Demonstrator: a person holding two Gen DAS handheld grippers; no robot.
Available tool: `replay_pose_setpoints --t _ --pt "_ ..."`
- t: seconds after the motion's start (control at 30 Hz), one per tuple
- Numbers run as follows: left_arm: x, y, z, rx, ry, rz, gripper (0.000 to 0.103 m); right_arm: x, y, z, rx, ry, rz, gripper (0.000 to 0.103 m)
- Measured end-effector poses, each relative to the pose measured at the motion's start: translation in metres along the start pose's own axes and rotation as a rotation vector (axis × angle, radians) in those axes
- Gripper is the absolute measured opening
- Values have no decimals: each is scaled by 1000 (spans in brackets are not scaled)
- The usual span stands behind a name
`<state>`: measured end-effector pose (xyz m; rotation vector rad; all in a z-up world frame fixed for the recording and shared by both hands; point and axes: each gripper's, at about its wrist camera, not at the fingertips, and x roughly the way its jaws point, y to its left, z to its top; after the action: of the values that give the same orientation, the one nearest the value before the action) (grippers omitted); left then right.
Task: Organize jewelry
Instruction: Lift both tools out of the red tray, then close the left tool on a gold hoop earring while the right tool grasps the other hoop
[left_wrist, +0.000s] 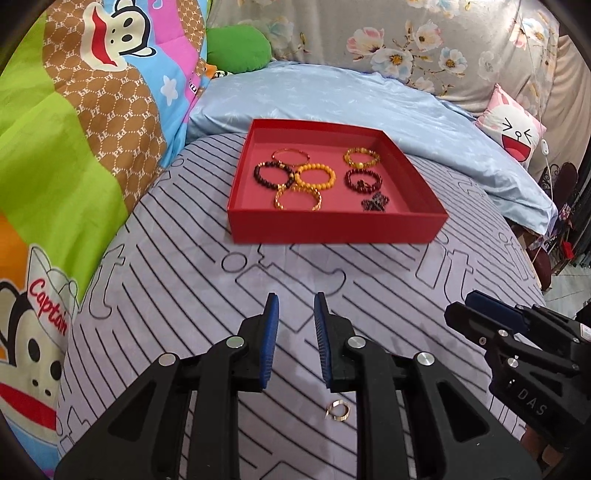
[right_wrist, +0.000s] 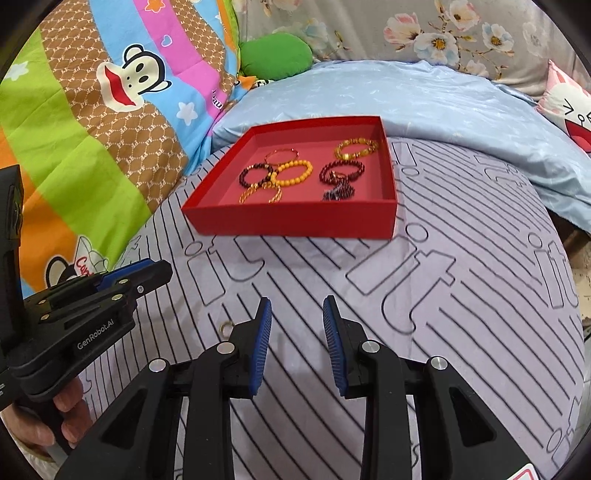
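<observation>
I have my left gripper (left_wrist: 296, 306) spread and empty above the striped sheet (left_wrist: 388, 280), and a small gold ring (left_wrist: 338, 410) lies on the sheet under it, beside its right finger. My right gripper (right_wrist: 297, 310) is spread too, holding nothing, just to the right of the left one. Ahead of both sits the red tray (left_wrist: 332, 230), with seven bracelets in it, among them an orange beaded one (left_wrist: 316, 176).
</observation>
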<state>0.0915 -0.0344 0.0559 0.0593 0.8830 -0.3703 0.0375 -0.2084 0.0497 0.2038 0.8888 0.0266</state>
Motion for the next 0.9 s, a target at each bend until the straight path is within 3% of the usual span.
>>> replay_pose_setpoints --t 0.13,0.4,0.9 --pt "-6 -4 -19 -2 21 -15 28 -4 -4 -14 12 13 -4 29" --pt "1 -12 -60 13 94 -48 28 -8 -9 -37 36 43 -3 29" --pt "19 -25 -71 23 108 -65 28 -3 -5 -47 33 66 15 29"
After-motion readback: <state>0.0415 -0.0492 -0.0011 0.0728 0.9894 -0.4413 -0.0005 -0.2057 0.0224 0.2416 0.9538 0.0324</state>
